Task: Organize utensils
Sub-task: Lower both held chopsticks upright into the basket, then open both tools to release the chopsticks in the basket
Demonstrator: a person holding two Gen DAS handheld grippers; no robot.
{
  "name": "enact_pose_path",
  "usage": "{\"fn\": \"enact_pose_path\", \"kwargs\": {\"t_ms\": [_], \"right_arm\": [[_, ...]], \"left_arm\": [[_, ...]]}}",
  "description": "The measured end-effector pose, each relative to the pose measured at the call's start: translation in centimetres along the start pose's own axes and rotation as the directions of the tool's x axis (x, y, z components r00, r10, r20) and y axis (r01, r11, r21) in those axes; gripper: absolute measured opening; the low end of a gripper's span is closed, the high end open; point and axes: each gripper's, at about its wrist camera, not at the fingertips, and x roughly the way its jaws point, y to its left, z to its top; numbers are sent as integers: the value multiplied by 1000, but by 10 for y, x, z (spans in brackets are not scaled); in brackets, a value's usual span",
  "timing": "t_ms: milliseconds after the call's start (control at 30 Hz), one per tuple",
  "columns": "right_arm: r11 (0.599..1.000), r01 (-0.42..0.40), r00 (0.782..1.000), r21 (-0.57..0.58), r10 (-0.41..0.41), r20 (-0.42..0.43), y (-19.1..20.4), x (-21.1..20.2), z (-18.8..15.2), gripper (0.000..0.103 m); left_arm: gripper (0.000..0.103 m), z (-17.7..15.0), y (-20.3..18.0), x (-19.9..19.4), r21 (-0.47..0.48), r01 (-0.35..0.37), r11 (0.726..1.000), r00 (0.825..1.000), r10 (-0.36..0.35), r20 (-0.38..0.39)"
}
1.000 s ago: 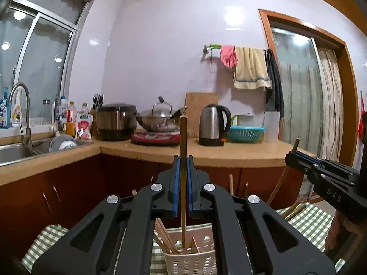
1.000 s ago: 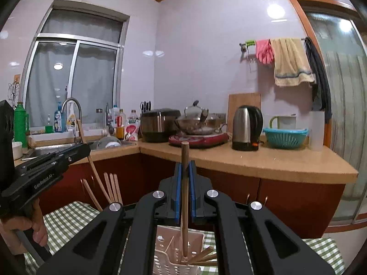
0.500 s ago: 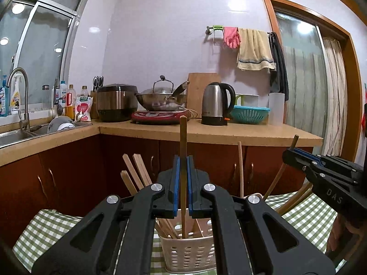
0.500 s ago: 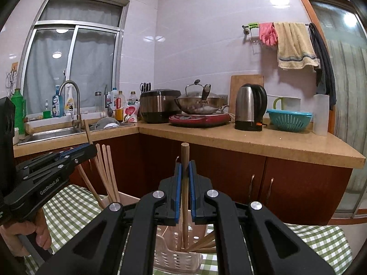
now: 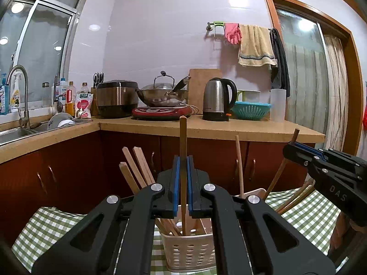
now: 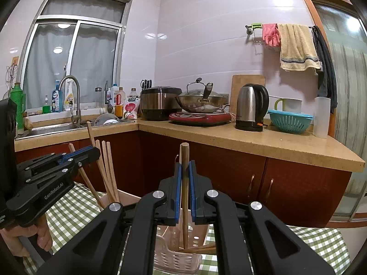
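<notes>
My left gripper is shut on an upright wooden chopstick; its lower end stands inside a cream perforated basket on the table. My right gripper is shut on a second upright chopstick, whose tip is also down in the basket. Several other chopsticks lean against the basket's left and right sides. Each gripper shows in the other's view: the right one at the right edge, the left one at the left, both level with the basket.
The basket stands on a green checked tablecloth. Behind it are dark red cabinets under a tan counter with a kettle, wok, rice cooker and sink. A hand grips the left tool.
Both grippers have come down with their chopsticks, whose lower ends now reach deeper into the basket. The basket and leaning chopsticks show more fully.
</notes>
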Motion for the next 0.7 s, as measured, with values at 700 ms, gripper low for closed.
{"fn": "enact_pose_path", "kwargs": {"t_ms": [700], "right_arm": [[1000, 8, 999, -19, -9, -32, 1, 7, -5, 7]], "left_arm": [[8, -10, 2, 9, 9, -18, 1000, 999, 19, -38]]}}
